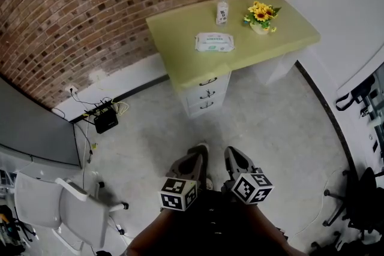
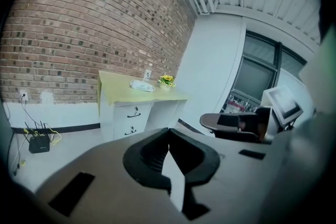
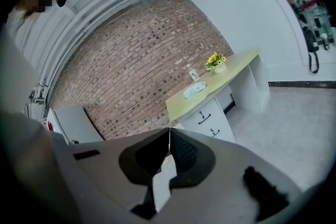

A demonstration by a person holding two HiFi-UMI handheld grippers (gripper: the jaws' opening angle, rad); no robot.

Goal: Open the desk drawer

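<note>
The desk [image 1: 180,51] has a yellow-green top and stands against the brick wall, far ahead of me. Under its left end is a white drawer stack [image 1: 207,93] with three black handles; all drawers look closed. The same drawers [image 2: 131,113] show in the left gripper view, and the drawers [image 3: 207,117] show in the right gripper view. My left gripper [image 1: 201,148] and right gripper [image 1: 231,153] hang side by side low over the floor, well short of the desk. The left gripper [image 2: 168,130] has its jaws meeting with nothing between them. So does the right gripper [image 3: 169,129].
On the desk are a clear bottle [image 1: 222,9], a pot of sunflowers [image 1: 261,16] and a pack of wipes [image 1: 214,42]. A white chair [image 1: 66,204] stands at lower left, a black router with cables [image 1: 105,119] by the wall, a black office chair [image 1: 360,207] at right.
</note>
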